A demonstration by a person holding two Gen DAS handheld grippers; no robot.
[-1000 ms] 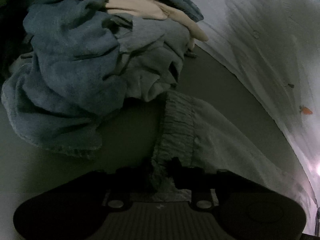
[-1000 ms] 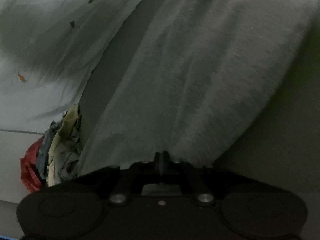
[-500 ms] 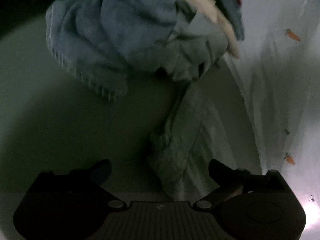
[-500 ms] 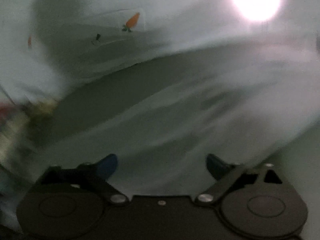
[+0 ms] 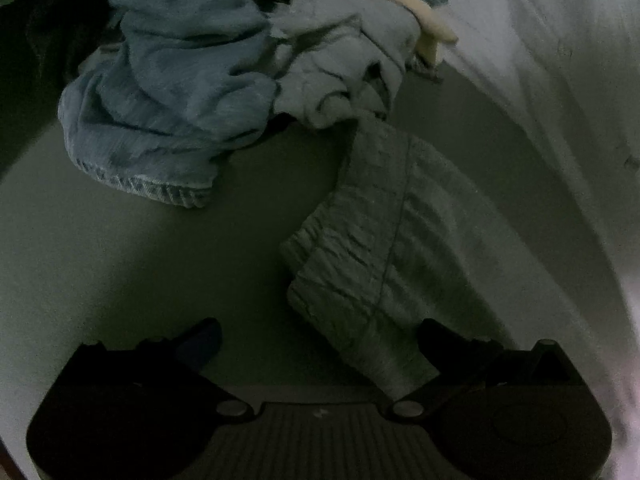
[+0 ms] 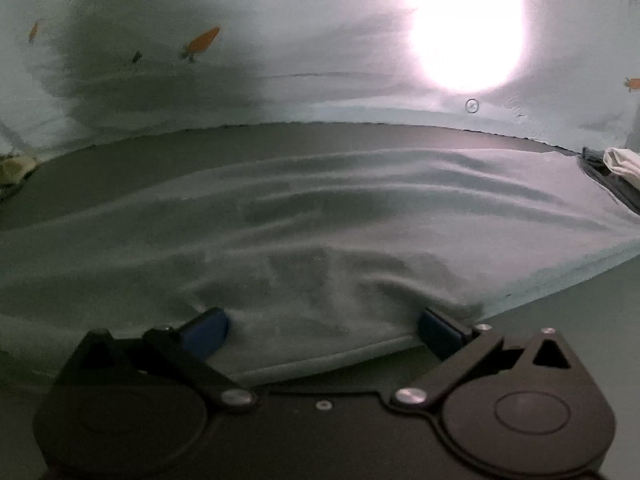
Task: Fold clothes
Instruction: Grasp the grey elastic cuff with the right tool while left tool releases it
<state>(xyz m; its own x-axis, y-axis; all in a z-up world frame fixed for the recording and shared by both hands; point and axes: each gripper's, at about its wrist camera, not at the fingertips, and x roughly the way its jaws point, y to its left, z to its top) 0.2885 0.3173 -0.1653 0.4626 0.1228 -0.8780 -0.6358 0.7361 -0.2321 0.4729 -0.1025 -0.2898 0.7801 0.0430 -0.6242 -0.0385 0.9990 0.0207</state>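
Note:
A pale grey garment with a gathered elastic waistband [image 5: 360, 256] lies flat on the grey-green table [image 5: 120, 264]. My left gripper [image 5: 320, 338] hovers over the waistband end with its fingers wide apart; the cloth's corner lies by the right finger [image 5: 440, 338], and nothing is pinched. In the right wrist view the same grey garment [image 6: 360, 220] spreads across the table in soft wrinkles. My right gripper [image 6: 324, 326] stands over its near hem, jaws opening, blue pads apart and not pressing the cloth between them.
A heap of blue and light grey clothes [image 5: 180, 80] with a cream piece [image 5: 404, 4] sits beyond the waistband. A white carrot-print sheet [image 6: 200, 40] hangs behind the table, with bright glare [image 6: 468, 28]. More clothes lie at the right edge [image 6: 616, 164].
Both grippers were shut on the grey garment a second ago and have opened and let it go. The right gripper has rolled level, and the garment now lies on the table.

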